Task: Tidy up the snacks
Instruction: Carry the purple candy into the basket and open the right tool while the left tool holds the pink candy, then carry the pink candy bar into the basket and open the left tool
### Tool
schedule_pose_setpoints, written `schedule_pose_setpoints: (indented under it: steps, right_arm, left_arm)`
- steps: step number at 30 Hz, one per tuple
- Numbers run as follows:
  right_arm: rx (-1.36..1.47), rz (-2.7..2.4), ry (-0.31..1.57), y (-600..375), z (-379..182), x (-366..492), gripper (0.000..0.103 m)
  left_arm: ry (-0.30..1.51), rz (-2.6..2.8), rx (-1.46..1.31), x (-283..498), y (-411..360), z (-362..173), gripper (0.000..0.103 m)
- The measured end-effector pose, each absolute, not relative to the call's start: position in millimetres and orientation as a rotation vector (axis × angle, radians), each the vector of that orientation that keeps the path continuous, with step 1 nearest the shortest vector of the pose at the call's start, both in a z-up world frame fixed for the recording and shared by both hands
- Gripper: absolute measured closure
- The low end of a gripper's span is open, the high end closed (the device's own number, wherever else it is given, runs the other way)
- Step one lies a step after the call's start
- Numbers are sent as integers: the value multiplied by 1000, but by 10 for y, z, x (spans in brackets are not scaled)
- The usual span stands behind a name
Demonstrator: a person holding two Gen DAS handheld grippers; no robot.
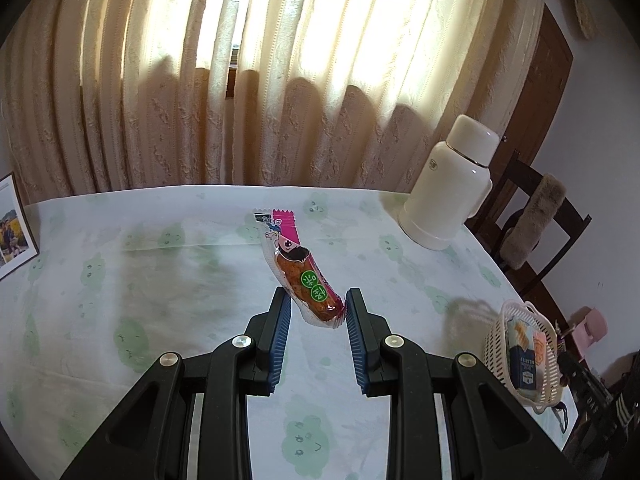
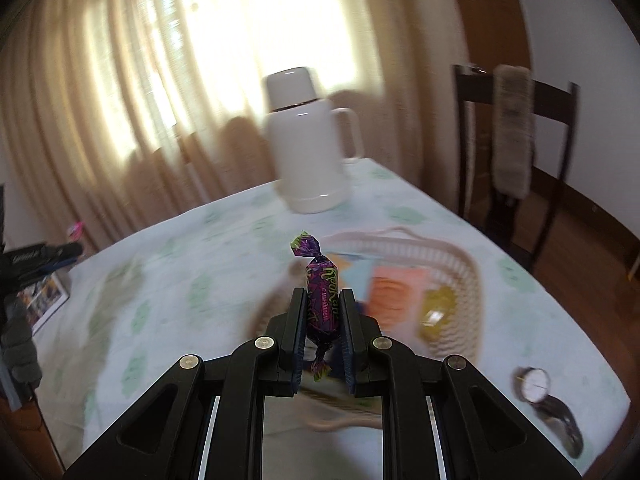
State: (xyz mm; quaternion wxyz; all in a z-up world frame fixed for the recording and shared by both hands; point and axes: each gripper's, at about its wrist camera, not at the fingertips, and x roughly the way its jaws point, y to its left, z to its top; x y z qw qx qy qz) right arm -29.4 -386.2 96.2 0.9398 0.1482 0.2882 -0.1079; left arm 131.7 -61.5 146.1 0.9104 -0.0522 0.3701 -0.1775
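With the right gripper (image 2: 323,312) clamped on the purple candy (image 2: 322,298) just above the basket (image 2: 460,256), lower it inside the rim before letting go, while the left gripper (image 1: 318,306) holds its jaws pinched on the sausage snack (image 1: 304,276) above the worktop (image 1: 160,280), well left of the basket.
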Motion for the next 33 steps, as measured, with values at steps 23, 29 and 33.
schedule_pose_setpoints:
  steps: [23, 29, 33]
  right_arm:
    - [463, -328, 579, -4410, 786, -622, 82]
    - [378, -409, 529, -4346, 793, -747, 75]
    - [333, -466, 486, -4366, 804, -824, 66]
  left_arm:
    - [770, -462, -30, 1106, -989, 1433, 78]
    - [759, -532, 2, 919, -1196, 1429, 78]
    - [761, -573, 66, 775, -1442, 1366, 78]
